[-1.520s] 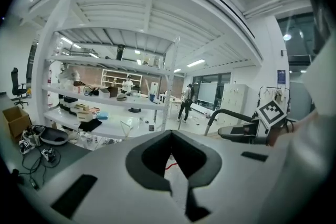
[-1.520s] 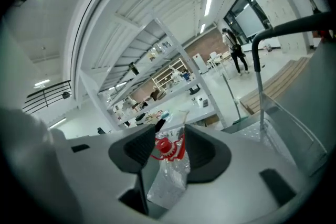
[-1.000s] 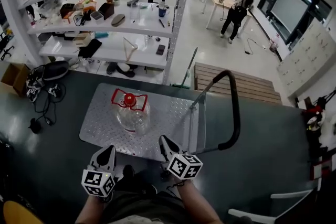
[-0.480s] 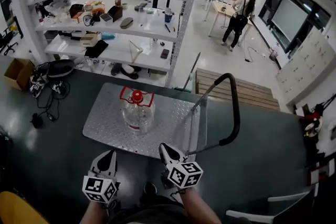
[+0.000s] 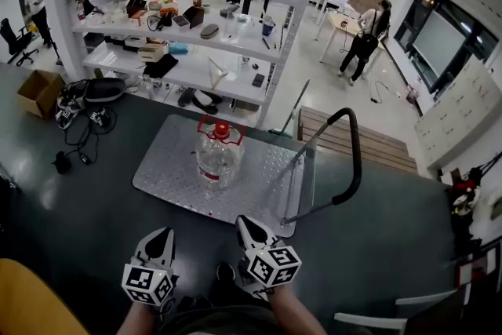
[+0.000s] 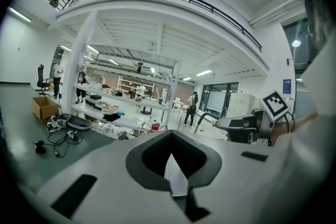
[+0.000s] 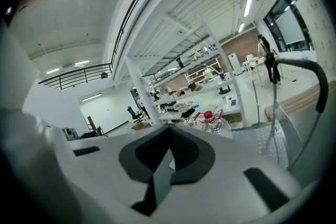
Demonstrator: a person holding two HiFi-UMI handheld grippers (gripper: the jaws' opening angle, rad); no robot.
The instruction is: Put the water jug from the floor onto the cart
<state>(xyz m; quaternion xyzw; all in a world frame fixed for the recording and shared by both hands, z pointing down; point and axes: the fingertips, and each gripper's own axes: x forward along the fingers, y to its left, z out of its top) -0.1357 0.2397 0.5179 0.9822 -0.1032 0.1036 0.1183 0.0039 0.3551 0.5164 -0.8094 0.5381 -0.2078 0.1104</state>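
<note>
**Shelving rack** (image 5: 196,35): at 12 o'clock beyond the cart, loaded with small items. More of it shows now than a second ago, because I am backing off.

**Floor** (image 5: 78,208): dark. A wider strip of it now lies between me and the cart's near edge.

**Cart** (image 5: 169,169): metal tread-plate deck with a black handle (image 5: 354,161) on its 3 o'clock side. It sits higher in the head view than before.

**Water jug** (image 5: 218,157): clear with a red cap and red carry handle. It stands upright on the cart deck, around the middle, at 12 o'clock from me. It is off the floor and nothing touches it. I judge the placing done.

**Left hand-held gripper** (image 5: 161,235): at 7 o'clock, jaws closed together with nothing between them. It is well apart from the jug.

**Right hand-held gripper** (image 5: 247,223): at 5 o'clock, jaws likewise closed and empty. It is clear of the cart's near edge, which it overlapped a second ago.
</note>
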